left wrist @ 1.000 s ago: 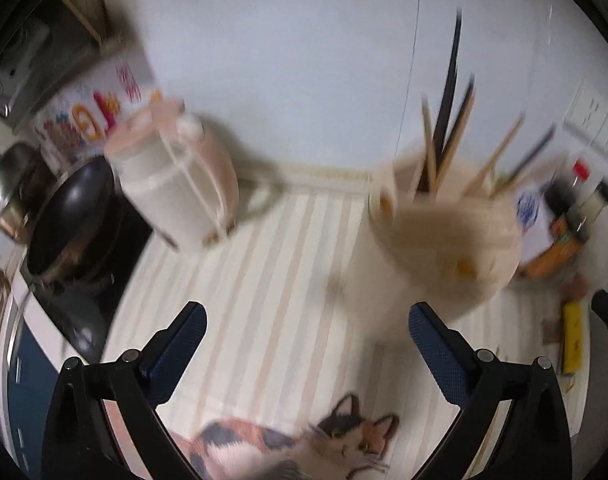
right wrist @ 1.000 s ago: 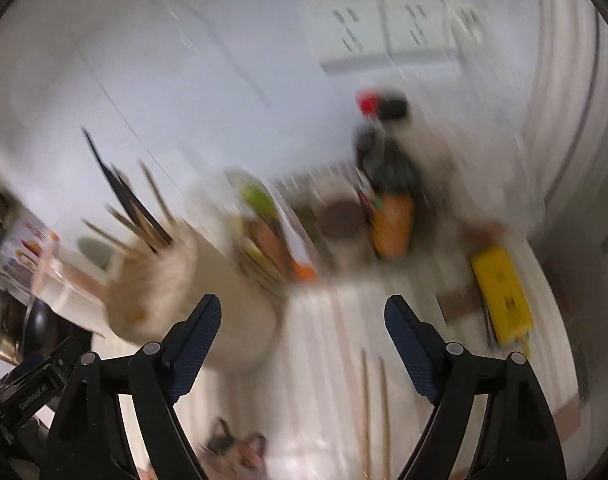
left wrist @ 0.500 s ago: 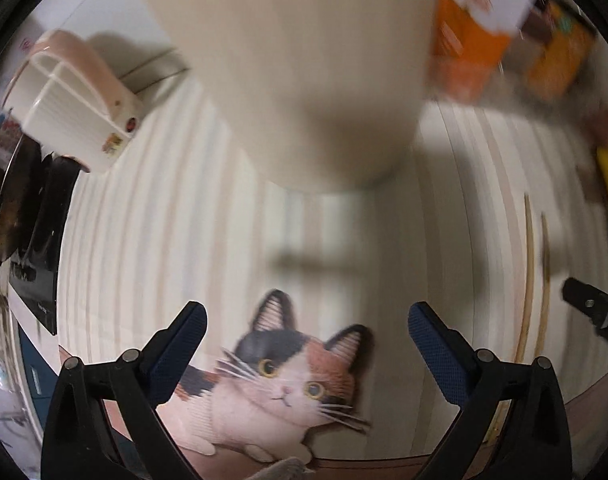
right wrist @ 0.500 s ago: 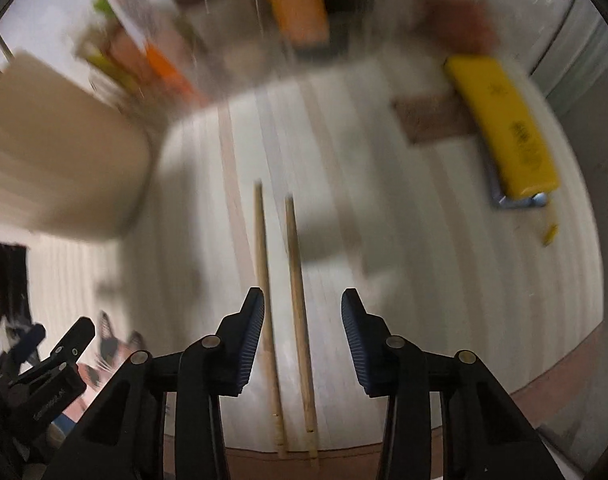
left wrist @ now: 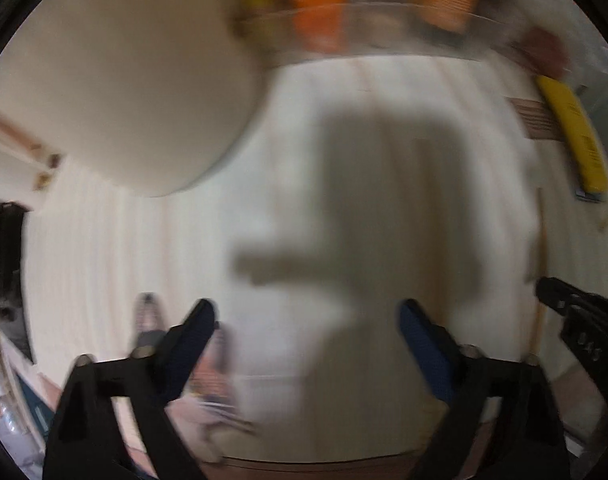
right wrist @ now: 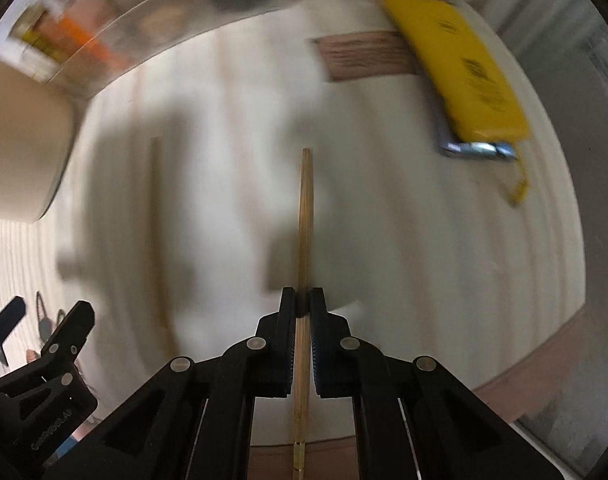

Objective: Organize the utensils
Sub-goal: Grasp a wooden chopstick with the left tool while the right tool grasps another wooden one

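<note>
My right gripper [right wrist: 303, 300] is shut on a wooden chopstick [right wrist: 305, 216] that points straight ahead over the pale striped mat [right wrist: 384, 220]. A second chopstick [right wrist: 160, 240] lies blurred on the mat to its left. The beige utensil holder [right wrist: 20, 160] stands at the left edge; it also shows large in the left wrist view [left wrist: 116, 92]. My left gripper [left wrist: 306, 320] is open and empty above the mat [left wrist: 104, 240]. The right gripper [left wrist: 580, 332] and a chopstick [left wrist: 541, 252] show at that view's right edge.
A yellow flat case [right wrist: 460, 76] and a brown card [right wrist: 364, 58] lie at the back right. Orange packets in a clear tray [left wrist: 368, 20] stand behind. A cat picture [left wrist: 152, 328] is on the mat's front left. The mat's front edge [right wrist: 544, 356] is near.
My right gripper has closed on one of the two chopsticks. The left gripper has swung right and down, so the holder sits at upper left.
</note>
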Action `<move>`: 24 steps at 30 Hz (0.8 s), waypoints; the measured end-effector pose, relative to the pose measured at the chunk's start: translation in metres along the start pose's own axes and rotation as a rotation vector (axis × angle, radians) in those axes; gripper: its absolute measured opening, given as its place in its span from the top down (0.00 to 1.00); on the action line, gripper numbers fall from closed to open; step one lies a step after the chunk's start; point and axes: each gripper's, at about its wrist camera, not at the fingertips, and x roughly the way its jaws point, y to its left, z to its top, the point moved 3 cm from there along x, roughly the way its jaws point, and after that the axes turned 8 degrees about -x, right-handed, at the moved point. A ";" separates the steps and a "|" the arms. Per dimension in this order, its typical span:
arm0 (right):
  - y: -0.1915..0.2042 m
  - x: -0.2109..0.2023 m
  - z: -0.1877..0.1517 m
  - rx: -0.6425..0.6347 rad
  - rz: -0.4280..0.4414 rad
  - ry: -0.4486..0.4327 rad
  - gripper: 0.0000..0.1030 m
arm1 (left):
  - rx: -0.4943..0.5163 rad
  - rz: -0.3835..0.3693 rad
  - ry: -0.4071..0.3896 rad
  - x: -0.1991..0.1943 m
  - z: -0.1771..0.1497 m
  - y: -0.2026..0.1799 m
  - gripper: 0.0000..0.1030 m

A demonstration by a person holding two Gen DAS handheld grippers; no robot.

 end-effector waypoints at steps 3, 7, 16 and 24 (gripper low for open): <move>-0.027 -0.002 -0.005 0.056 -0.004 -0.004 0.93 | 0.023 -0.053 0.029 0.006 -0.001 -0.025 0.31; -0.051 -0.005 -0.010 0.104 -0.021 0.002 0.93 | 0.078 -0.063 0.043 0.013 -0.003 -0.051 0.60; -0.059 -0.003 -0.021 0.122 -0.023 0.006 0.93 | 0.063 -0.071 0.026 0.004 -0.007 -0.044 0.96; 0.019 -0.008 -0.015 0.022 0.100 0.009 0.93 | -0.060 -0.011 0.014 -0.010 -0.027 0.064 0.96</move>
